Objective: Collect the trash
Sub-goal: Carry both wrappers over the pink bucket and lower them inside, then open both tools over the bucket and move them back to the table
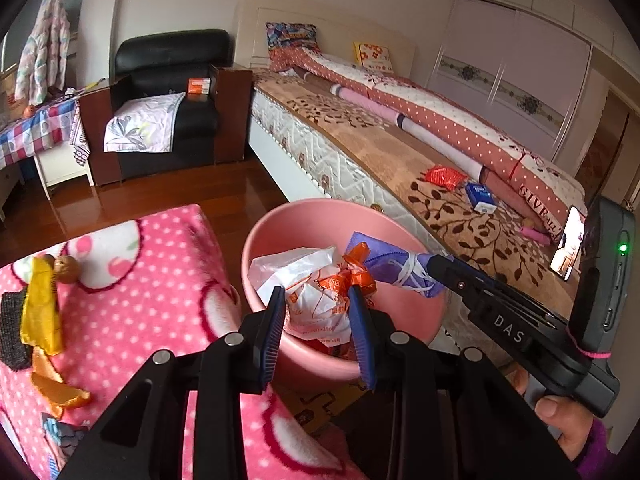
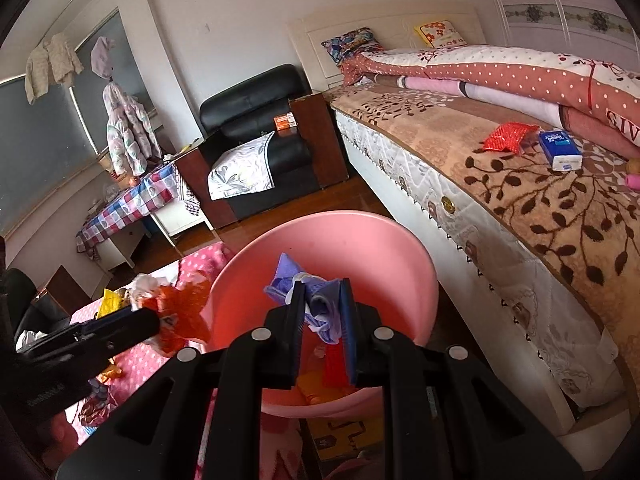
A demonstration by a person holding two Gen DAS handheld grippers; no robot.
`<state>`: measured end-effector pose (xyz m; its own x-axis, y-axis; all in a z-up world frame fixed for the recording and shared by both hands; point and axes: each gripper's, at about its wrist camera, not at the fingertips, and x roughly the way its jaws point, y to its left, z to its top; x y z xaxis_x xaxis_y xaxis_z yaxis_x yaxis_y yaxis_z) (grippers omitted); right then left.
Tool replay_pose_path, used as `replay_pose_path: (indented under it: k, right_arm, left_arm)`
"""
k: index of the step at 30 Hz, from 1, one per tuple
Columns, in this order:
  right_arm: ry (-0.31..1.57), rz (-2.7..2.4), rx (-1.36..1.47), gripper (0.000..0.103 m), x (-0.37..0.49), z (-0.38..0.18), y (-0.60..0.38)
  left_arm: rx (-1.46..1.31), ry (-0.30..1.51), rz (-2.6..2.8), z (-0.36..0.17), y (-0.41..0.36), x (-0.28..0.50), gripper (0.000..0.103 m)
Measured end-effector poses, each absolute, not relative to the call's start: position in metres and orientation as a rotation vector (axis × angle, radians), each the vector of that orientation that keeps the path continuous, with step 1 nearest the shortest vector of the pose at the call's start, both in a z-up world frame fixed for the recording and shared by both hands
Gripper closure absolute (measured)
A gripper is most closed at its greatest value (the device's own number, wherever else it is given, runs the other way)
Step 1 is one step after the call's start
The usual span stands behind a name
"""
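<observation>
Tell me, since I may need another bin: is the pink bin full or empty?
Neither: partly filled. The right wrist view shows red and orange scraps at the bottom of the bin, with bare inner wall above them.

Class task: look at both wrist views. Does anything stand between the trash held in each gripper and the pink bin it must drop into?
Nothing visible does. The left gripper holds a white and orange wrapper, the right gripper a purple mask, both directly over the open pink bin.

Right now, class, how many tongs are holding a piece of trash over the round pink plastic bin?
2. The left tongs grip a crumpled white and orange plastic wrapper; the right tongs grip a purple cloth scrap, both over the pink bin.
</observation>
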<state>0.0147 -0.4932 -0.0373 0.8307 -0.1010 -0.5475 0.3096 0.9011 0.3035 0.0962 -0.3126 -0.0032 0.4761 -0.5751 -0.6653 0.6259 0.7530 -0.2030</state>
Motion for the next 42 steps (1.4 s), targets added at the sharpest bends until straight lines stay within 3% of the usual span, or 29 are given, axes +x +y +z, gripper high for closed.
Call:
replay_pose_path:
  k: [17, 25, 28, 30, 42]
  right_arm:
    - [0.566, -0.222, 0.409, 0.086, 0.02, -0.045, -0.499]
    - [0.556, -0.209, 0.427, 0.085, 0.021, -0.044, -0.495]
    - [0.562, -0.211, 0.437, 0.079, 0.02, -0.045, -0.493]
    - [0.558, -0.206, 0.443, 0.068, 0.02, -0.044, -0.491]
    - [0.536, -0.163, 0.422, 0.065, 0.012, -0.033, -0.47]
  left_arm:
    - [0.084, 0.831, -0.737, -0.023, -0.329, 0.101, 0.07]
    - [0.052, 0.841, -0.719, -0.022, -0.32, 0.099, 0.057]
    - [0.047, 0.841, -0.71, -0.021, -0.314, 0.097, 0.055]
    - [0.042, 0.839, -0.71, -0.02, -0.311, 0.096, 0.054]
    - [0.017, 0.809, -0.691, -0.01, -0.285, 0.084, 0.053]
